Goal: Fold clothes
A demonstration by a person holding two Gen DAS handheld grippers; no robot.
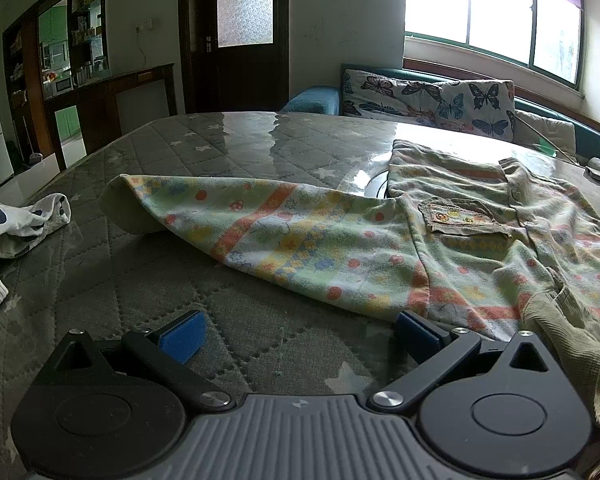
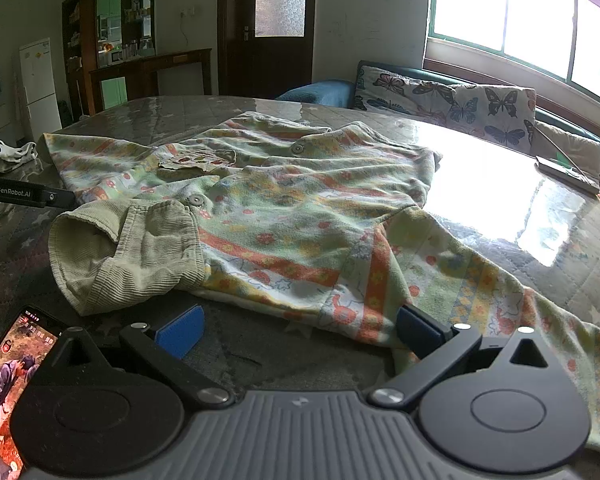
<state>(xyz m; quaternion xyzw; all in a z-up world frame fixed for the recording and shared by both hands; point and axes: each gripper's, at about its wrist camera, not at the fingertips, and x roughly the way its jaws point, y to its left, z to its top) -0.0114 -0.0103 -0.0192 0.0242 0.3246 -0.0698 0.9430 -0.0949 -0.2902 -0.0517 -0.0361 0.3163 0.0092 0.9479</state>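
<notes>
Both sets of fingers stand wide, gripping nothing: the left gripper (image 1: 298,336) low by one sleeve, the right gripper (image 2: 300,334) seemingly brushing the shirt (image 2: 284,208) hem. The shirt lies spread lengthwise across the quilted surface (image 1: 148,280), collar toward the phone (image 2: 8,384). Beyond, a butterfly cushion (image 1: 432,100), window (image 1: 496,12) and door (image 1: 240,32).

Pastel floral buttoned shirt (image 2: 284,216) lies spread, rumpled, sleeves out, corduroy collar (image 2: 140,248) nearest, on the quilted surface (image 1: 172,280)
</notes>
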